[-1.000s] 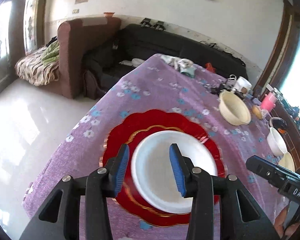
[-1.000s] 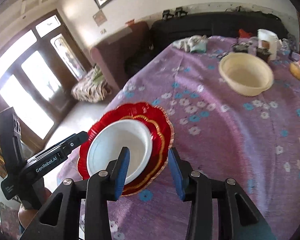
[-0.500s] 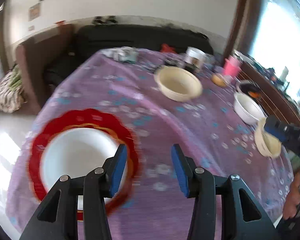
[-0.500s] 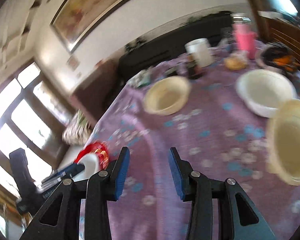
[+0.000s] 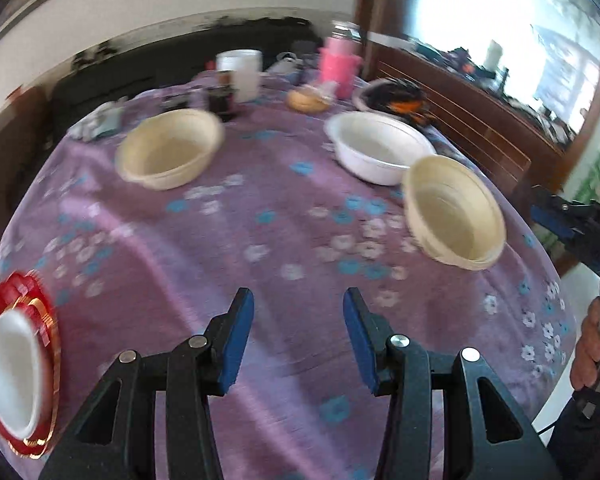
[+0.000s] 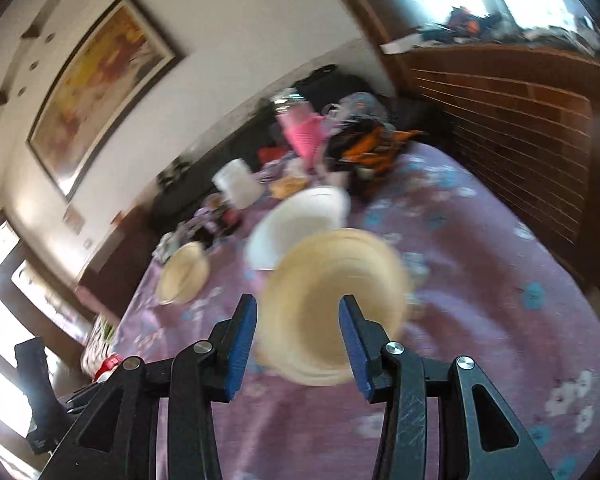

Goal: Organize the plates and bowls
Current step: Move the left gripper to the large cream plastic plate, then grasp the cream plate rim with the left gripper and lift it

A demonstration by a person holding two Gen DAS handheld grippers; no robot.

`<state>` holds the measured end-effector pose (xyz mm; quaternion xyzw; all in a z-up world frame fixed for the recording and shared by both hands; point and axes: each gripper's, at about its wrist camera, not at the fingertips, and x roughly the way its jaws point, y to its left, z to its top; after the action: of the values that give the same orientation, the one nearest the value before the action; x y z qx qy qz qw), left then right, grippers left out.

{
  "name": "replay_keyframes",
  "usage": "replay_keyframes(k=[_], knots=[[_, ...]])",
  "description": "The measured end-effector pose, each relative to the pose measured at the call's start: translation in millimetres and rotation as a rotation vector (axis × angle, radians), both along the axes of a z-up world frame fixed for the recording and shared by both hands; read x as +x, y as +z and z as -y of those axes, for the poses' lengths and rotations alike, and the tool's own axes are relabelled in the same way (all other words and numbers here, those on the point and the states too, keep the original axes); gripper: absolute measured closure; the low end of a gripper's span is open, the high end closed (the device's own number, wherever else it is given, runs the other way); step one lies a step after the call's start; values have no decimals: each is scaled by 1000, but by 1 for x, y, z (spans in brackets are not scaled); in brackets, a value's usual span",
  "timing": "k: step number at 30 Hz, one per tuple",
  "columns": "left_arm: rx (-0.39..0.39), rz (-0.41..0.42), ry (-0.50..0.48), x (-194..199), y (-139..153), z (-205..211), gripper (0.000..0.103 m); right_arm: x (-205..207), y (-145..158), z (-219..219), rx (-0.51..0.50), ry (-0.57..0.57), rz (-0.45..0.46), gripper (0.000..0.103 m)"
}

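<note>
Left wrist view counts three loose bowls on the purple floral tablecloth: a far cream bowl ahead-left of the left gripper, a white bowl ahead-right, and a near cream bowl closer on the right. One red plate carrying one white dish sits far off to that gripper's left edge. Its jaws are spread with nothing between them, just cloth below.

Only this view shows the plate properly, plus the person's hand gripping the other tool. Right wrist view is blurry but puts the near cream bowl right ahead of the right gripper, jaws spread, no contact visible.

A second ago both grippers hung over the red plate; now they've swung across to the bowls.
</note>
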<state>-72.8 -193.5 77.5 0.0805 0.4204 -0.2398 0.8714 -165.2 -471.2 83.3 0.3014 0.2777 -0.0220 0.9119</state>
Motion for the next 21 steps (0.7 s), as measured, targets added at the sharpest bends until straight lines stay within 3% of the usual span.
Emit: replay_keyframes(k=[9, 18, 20, 21], knots=[[-47, 42, -83, 21, 1, 75, 50, -11, -32, 44, 47, -45, -45, 57], [-42, 45, -126, 41, -25, 116, 50, 9, -52, 43, 41, 9, -80, 57], [-45, 61, -138, 41, -29, 119, 50, 16, -54, 38, 29, 28, -84, 63], [-45, 65, -147, 41, -30, 119, 51, 19, -55, 36, 18, 29, -91, 72]])
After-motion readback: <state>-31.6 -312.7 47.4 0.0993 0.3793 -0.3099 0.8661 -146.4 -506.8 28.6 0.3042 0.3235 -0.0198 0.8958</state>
